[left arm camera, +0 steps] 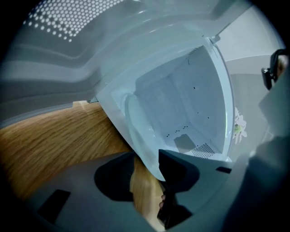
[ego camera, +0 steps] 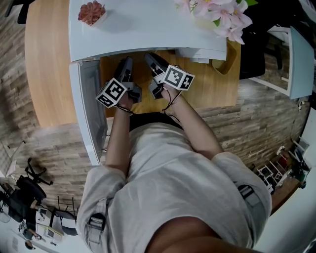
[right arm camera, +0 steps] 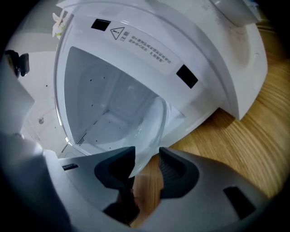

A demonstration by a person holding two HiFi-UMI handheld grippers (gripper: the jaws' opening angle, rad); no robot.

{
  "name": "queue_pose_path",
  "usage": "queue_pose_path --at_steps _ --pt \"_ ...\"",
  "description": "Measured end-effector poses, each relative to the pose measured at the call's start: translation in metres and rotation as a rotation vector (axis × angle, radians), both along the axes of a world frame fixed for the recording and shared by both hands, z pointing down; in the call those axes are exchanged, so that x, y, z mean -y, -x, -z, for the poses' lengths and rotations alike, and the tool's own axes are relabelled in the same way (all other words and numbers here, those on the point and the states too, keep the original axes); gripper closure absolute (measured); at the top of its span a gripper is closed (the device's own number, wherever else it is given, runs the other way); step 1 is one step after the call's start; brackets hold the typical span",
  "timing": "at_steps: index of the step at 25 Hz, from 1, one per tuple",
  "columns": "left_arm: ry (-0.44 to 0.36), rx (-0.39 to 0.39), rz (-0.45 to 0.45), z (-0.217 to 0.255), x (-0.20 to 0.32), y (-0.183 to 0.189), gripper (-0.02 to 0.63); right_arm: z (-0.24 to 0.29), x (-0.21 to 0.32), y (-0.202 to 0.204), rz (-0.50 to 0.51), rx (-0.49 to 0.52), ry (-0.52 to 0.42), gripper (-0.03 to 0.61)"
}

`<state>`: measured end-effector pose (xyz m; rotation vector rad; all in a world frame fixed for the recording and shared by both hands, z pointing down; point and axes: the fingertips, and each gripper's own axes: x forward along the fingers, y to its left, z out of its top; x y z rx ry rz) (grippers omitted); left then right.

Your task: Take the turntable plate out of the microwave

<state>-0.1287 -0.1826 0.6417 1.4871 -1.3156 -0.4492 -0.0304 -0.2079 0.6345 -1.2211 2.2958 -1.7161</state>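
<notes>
The white microwave (ego camera: 148, 24) stands on a wooden table (ego camera: 47, 64) with its door (ego camera: 88, 106) swung open to the left. Both grippers reach into its mouth: left gripper (ego camera: 126, 63), right gripper (ego camera: 151, 58). The glass turntable plate (right arm camera: 152, 127) lies on the cavity floor. Its near rim comes between the jaws of the right gripper (right arm camera: 146, 165), against one pad, with a gap to the other. In the left gripper view the plate (left arm camera: 136, 124) also runs into the left gripper (left arm camera: 147, 171), beside one pad, with wood showing in the gap. Both grippers are open.
Pink flowers (ego camera: 222, 12) and a small red plant (ego camera: 91, 12) sit on top of the microwave. The open door stands close beside the left hand. A brick-patterned floor (ego camera: 247, 113) surrounds the table; clutter lies at the lower corners.
</notes>
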Motion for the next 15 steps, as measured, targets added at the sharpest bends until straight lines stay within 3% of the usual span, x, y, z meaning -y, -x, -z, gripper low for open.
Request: queue_pose_path --at_steps 4,6,15 --pt "0.005 -0.024 0.013 -0.001 0.009 0.001 0.436 -0.004 0.01 -0.002 -0.017 -0.007 0.012 0.428" --pt "0.009 -0.033 0.011 -0.002 0.011 0.001 0.497 -0.006 0.011 -0.004 -0.022 -0.017 0.016 0.48" --pt "0.012 -0.025 -0.022 0.008 -0.003 -0.006 0.497 0.008 -0.001 -0.009 -0.014 -0.003 -0.013 0.488"
